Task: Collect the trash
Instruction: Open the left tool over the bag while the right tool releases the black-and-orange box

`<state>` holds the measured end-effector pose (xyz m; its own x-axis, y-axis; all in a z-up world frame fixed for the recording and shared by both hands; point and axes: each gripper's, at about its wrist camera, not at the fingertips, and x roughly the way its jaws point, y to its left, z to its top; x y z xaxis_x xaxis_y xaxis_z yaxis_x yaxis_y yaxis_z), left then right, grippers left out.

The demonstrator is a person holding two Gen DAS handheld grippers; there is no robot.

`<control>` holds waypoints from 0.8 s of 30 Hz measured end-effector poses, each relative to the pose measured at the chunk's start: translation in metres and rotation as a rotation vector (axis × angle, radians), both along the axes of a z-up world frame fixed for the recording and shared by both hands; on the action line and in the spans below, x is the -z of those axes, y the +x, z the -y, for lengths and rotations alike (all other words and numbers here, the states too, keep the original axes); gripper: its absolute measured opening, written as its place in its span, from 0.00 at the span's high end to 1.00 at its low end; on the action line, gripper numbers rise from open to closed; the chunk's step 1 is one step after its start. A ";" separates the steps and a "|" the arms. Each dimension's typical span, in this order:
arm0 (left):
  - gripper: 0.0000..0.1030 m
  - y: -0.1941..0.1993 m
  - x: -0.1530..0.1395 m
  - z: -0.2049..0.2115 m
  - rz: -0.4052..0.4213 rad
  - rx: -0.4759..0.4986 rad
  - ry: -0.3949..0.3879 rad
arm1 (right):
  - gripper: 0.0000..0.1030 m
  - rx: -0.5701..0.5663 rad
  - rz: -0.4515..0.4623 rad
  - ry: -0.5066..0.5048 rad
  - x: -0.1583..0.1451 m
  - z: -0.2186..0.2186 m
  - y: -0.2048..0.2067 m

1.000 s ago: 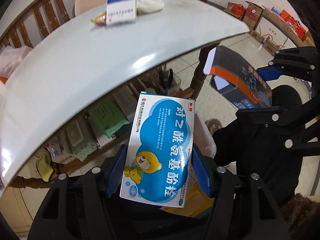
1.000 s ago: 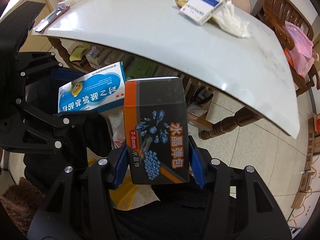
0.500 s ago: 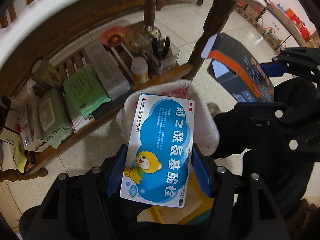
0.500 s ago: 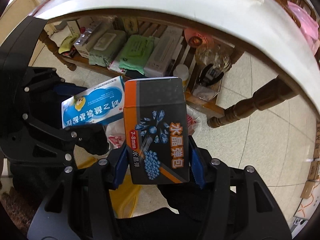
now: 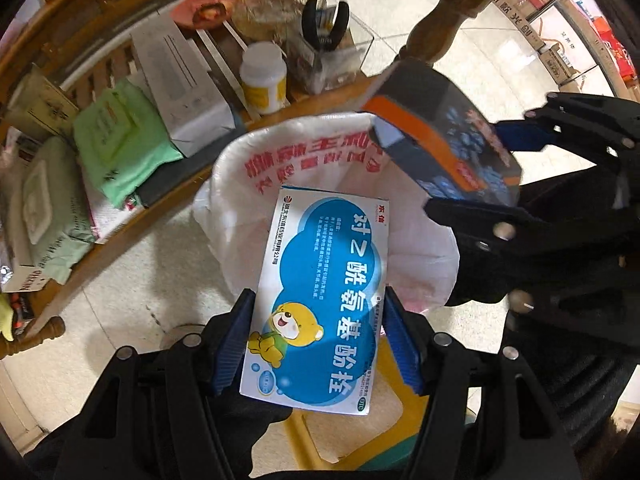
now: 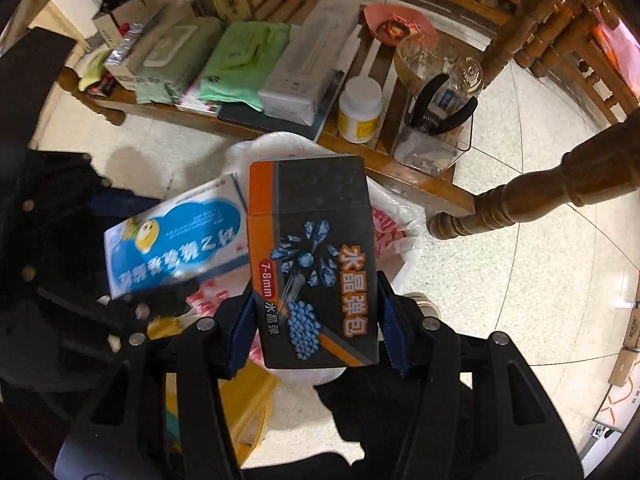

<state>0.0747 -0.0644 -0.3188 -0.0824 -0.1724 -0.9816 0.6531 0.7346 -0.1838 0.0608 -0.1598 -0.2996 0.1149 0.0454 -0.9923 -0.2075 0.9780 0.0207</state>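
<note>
The left tongs are clamped on a blue and white medicine box with a cartoon bear printed on it, the blue pads pressing both long sides, and they point steeply down so that the box hangs directly above the open mouth of a white plastic bag with red print, which stands on the tiled floor. The right tongs are likewise closed on a dark grey and orange box showing blue beads, gripped at its lower half by both pads, and this box also sits over the bag, just right of the medicine box as the left wrist camera sees it. Neither box touches the bag. Behind the bag runs a low wooden shelf carrying a green wipes pack, a white carton, a white jar with a yellow label, and a clear holder with black pliers. A turned wooden leg stands right of the bag in the right wrist view. Something yellow lies on the floor at the near side of the bag, under the left tongs; what it is I cannot tell.
</note>
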 end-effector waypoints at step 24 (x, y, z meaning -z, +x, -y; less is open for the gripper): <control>0.40 0.029 0.090 0.019 -0.193 -0.038 0.088 | 0.48 0.071 -0.224 0.023 0.108 0.012 0.031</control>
<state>0.1038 -0.0835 -0.4091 -0.2652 -0.0929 -0.9597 0.5839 0.7766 -0.2365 0.0914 -0.1720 -0.4073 -0.1046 0.0680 -0.9922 -0.1255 0.9888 0.0810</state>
